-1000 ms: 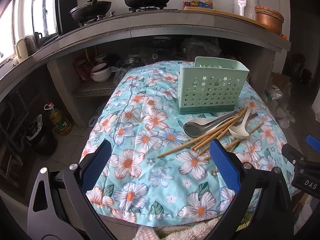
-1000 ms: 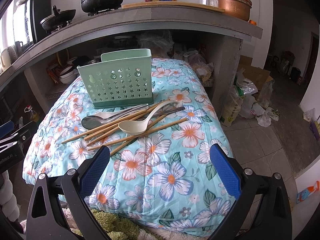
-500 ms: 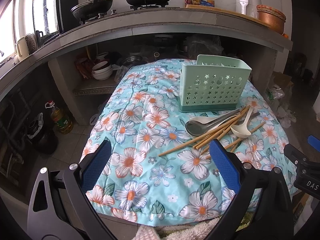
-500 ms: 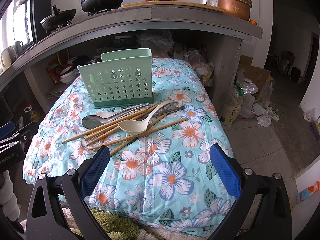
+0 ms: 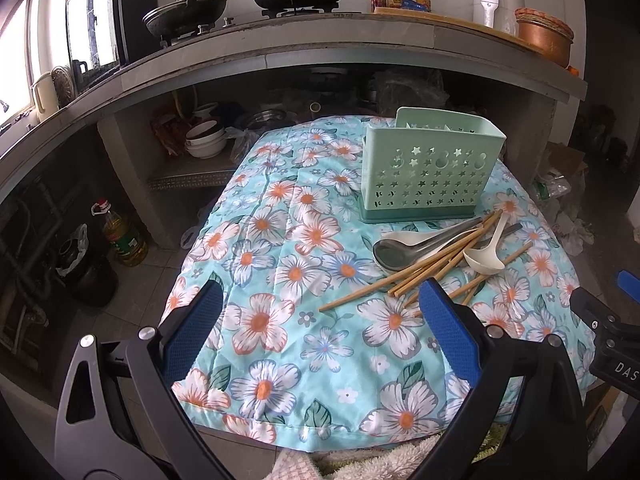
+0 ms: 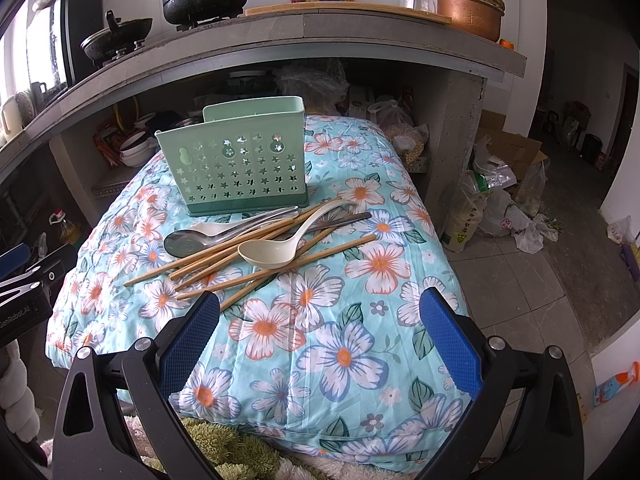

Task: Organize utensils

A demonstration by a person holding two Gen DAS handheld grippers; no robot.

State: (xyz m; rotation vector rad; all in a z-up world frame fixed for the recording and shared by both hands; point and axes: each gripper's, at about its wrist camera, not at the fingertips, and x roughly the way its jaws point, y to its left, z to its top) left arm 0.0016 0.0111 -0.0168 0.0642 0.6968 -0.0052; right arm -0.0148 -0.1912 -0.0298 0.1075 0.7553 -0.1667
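A mint green utensil holder (image 5: 430, 172) (image 6: 236, 168) with star-shaped holes stands upright at the far side of a floral cloth (image 5: 280, 280) (image 6: 352, 320). In front of it lies a pile: several wooden chopsticks (image 5: 408, 274) (image 6: 224, 252), a cream ladle spoon (image 5: 486, 258) (image 6: 272, 254), a white spoon (image 5: 404, 238) and a dark metal spoon (image 5: 390, 254) (image 6: 182, 242). My left gripper (image 5: 320, 320) is open and empty, near the cloth's front left. My right gripper (image 6: 320, 328) is open and empty, just in front of the pile.
A concrete counter (image 5: 320, 36) with pots, bottles and a copper bowl overhangs the far side. Bowls (image 5: 204, 140) sit on a low shelf beneath. An oil bottle (image 5: 120, 236) stands on the floor at left. Bags and boxes (image 6: 500, 192) clutter the floor at right.
The left gripper has shifted slightly left and forward, so the holder and pile sit further right in its view. The right gripper has barely moved. Nothing was picked up.
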